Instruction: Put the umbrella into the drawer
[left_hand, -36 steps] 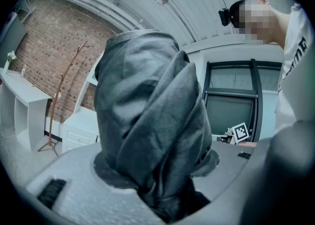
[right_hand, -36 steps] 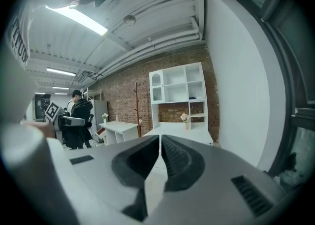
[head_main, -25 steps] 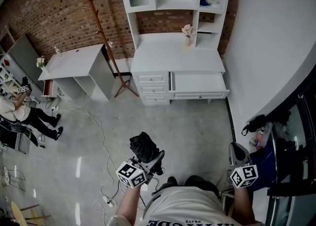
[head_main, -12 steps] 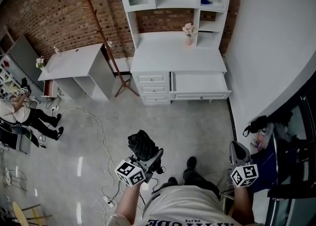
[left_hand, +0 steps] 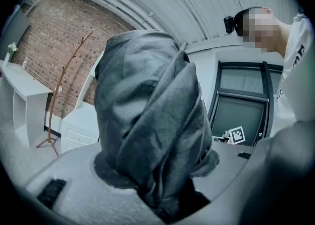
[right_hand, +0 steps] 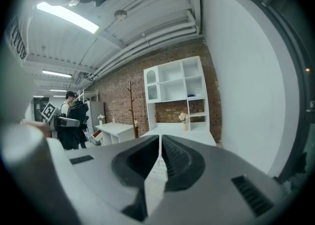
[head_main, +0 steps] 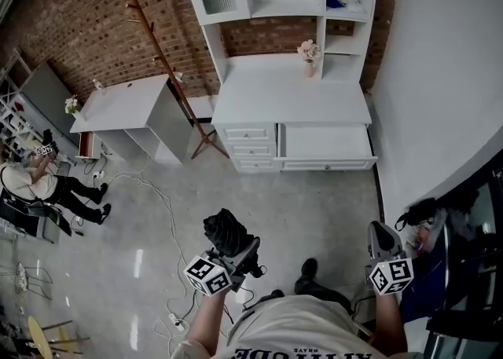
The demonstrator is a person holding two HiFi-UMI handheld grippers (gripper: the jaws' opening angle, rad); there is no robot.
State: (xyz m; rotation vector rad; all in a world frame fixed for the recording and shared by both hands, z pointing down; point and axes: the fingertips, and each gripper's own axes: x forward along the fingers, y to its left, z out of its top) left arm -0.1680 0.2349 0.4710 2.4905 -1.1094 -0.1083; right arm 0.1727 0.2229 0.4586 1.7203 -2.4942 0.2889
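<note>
The umbrella (head_main: 226,232) is a folded, compact one. Its dark grey cloth is matte, rumpled into soft overlapping pleats and bunched into a stubby bundle. The left gripper (head_main: 235,250) has it clamped between its smooth grey plastic jaws, which stand wide around the thick fabric. The bundle sticks out past the jaws and tilts up from them. The right gripper (head_main: 380,233) carries nothing. Its dark ribbed pads (right_hand: 175,160) are drawn together, with only a thin slit between them.

Each gripper has a white cube (head_main: 207,275) printed with bold black square markers. These are patterns rather than words. The lettering on the person's pale shirt (head_main: 302,330) is cut off by the bottom edge of the head view, and I cannot read it.

Ahead stands a white painted desk (head_main: 289,94) with a flat matte top and open square shelves above it, set against a rough red brick wall (head_main: 86,12). A small vase of pale flowers (head_main: 309,54) sits on the desk. The drawer (head_main: 330,165) is a wide, shallow white box, pulled out at the desk's right side and open on top.

The umbrella is well short of the drawer, across a stretch of glossy grey floor (head_main: 314,208) and held over it. A slim wooden coat stand (head_main: 167,63) leans beside the desk, and pale cables (head_main: 157,200) trail across the floor.
</note>
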